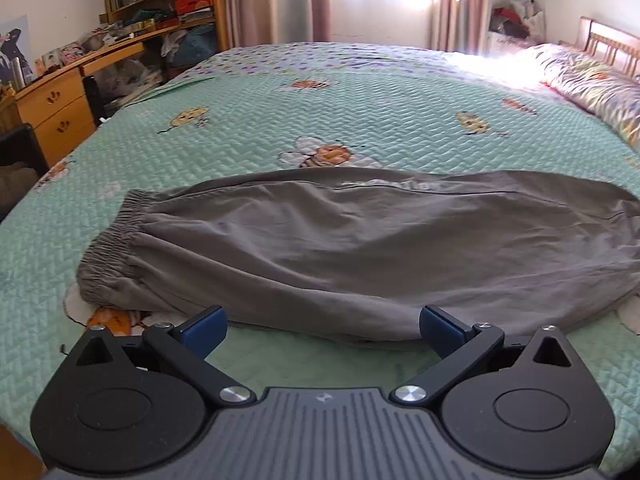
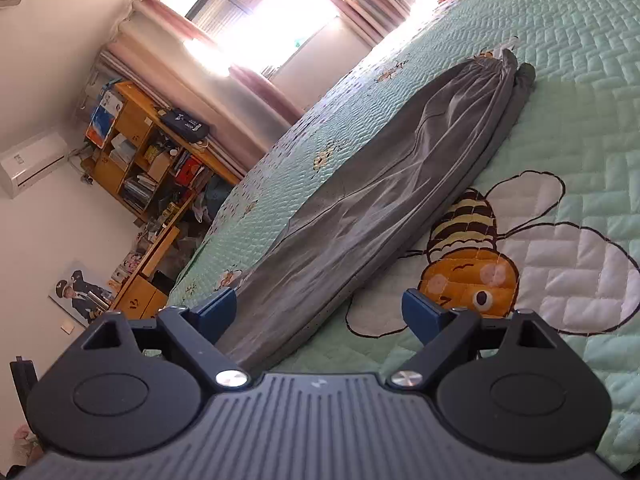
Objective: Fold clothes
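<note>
Both grippers: black w/ blue pads (image 1: 204,330), silver screws (image 2: 231,379), ribbed grey body (image 1: 320,432).

- The right gripper (image 2: 318,312) has its jaws spread wide, nothing clamped.
- Grey trousers (image 2: 384,184) lie lengthwise on the green quilt (image 2: 580,80), beside an embroidered bee (image 2: 468,264).

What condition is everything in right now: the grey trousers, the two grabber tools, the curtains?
Grey trousers: folded lengthwise, one leg over the other, lying flat on the bed, held by nothing.
Left gripper: open, empty, close to the trousers' near edge.
Right gripper: open, nothing pinched; the trousers run under its left finger.
Bedspread: spread smooth.
Curtains: drawn apart, window bright.
</note>
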`<control>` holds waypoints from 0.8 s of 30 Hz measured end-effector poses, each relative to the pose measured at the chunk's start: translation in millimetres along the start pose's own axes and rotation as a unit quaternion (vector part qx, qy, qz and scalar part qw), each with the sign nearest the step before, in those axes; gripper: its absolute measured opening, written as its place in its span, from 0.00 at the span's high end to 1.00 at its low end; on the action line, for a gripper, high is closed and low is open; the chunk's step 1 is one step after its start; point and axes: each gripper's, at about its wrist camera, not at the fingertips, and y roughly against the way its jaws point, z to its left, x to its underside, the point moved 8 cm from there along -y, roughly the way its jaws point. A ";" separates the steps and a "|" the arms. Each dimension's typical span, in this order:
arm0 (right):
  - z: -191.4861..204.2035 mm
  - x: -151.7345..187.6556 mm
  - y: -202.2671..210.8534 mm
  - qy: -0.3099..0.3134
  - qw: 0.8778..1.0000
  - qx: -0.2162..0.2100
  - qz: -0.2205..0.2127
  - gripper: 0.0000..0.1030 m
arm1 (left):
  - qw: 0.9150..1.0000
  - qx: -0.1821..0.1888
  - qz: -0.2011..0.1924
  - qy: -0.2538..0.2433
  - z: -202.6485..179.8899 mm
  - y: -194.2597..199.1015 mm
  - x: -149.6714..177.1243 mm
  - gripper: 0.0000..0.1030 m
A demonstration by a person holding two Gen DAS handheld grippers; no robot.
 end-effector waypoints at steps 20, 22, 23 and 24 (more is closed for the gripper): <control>-5.5 3.8 -2.9 -0.016 1.000 -0.003 0.019 0.13 | 1.000 -0.023 0.008 0.013 18.4 -7.8 -5.6 0.01; -6.4 4.2 -3.8 -0.018 1.000 -0.002 0.020 0.13 | 1.000 -0.023 0.008 0.019 25.1 -9.3 -4.9 0.01; -7.1 4.3 -4.0 -0.019 1.000 -0.002 0.021 0.13 | 0.999 -0.022 0.007 0.027 30.8 -10.5 -5.4 0.01; -7.8 3.7 -3.8 -0.021 1.000 -0.003 0.021 0.13 | 0.999 -0.015 0.007 0.052 42.2 -12.0 -4.0 0.01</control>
